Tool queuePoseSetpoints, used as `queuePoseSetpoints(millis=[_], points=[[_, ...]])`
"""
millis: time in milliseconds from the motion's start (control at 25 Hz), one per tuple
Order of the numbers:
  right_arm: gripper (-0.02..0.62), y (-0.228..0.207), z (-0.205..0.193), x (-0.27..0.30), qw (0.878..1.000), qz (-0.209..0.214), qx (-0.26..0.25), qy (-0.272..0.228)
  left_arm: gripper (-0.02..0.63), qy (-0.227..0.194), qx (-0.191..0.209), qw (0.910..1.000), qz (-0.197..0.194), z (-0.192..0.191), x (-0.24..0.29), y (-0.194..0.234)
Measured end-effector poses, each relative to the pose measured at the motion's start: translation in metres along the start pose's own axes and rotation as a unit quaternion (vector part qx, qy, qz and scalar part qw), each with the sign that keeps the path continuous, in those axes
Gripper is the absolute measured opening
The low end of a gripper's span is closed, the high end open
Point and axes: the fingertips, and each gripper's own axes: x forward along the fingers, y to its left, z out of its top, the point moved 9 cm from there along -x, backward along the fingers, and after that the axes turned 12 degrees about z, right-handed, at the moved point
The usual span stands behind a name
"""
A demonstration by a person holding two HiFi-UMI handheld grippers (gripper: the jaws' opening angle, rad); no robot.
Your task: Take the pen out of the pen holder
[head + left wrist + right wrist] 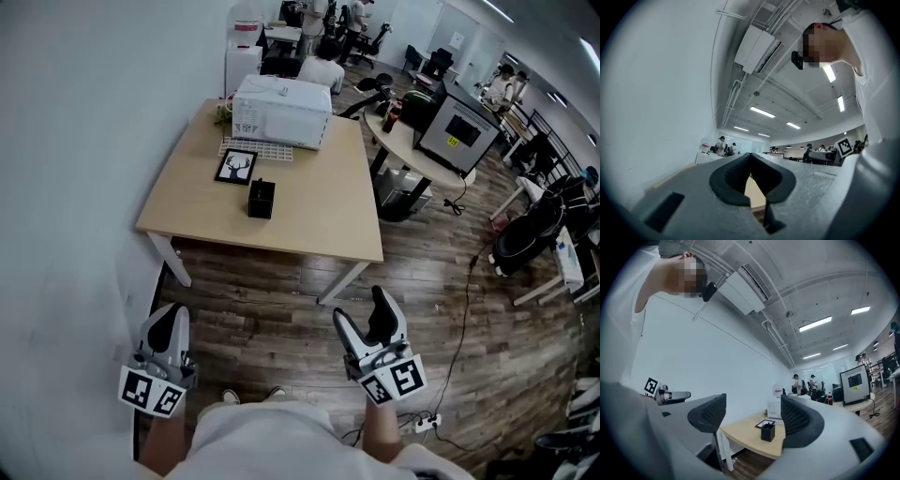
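head view: one pen holder (262,199), one table (319,225)

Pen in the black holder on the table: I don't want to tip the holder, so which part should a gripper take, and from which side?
Probably the short top end of the pen, the only part showing above the rim of the upright pen holder. Come from above, jaws astride that end, and pull straight up; the walls block any side approach.

Ceiling strip lights (815,323) glow brightly; fisheye edges darken.
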Motion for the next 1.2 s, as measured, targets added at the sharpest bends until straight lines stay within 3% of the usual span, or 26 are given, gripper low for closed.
queuePoseSetpoints(millis=[160,600,1000,1200], points=[[0.402,-0.007,-0.012,-0.008,1.000,0.013,0.010,0.021,0.014,0.006,0.001,1.0000,-0.004,-0.007,-0.003,-0.016],[0.402,-0.013,-0.034,-0.006,0.997,0.047,0.012,0.063,0.014,0.021,-0.005,0.9998,0.001,-0.033,-0.002,-0.037],[0.402,-0.034,-0.070,0.055,0.991,0.046,0.028,0.119,0.014,0.059,-0.033,0.9977,-0.001,-0.071,0.057,0.004],[0.402,-0.057,-0.086,0.136,0.990,0.057,0.033,0.128,0.014,0.047,-0.028,0.9985,-0.007,-0.071,0.128,0.062]])
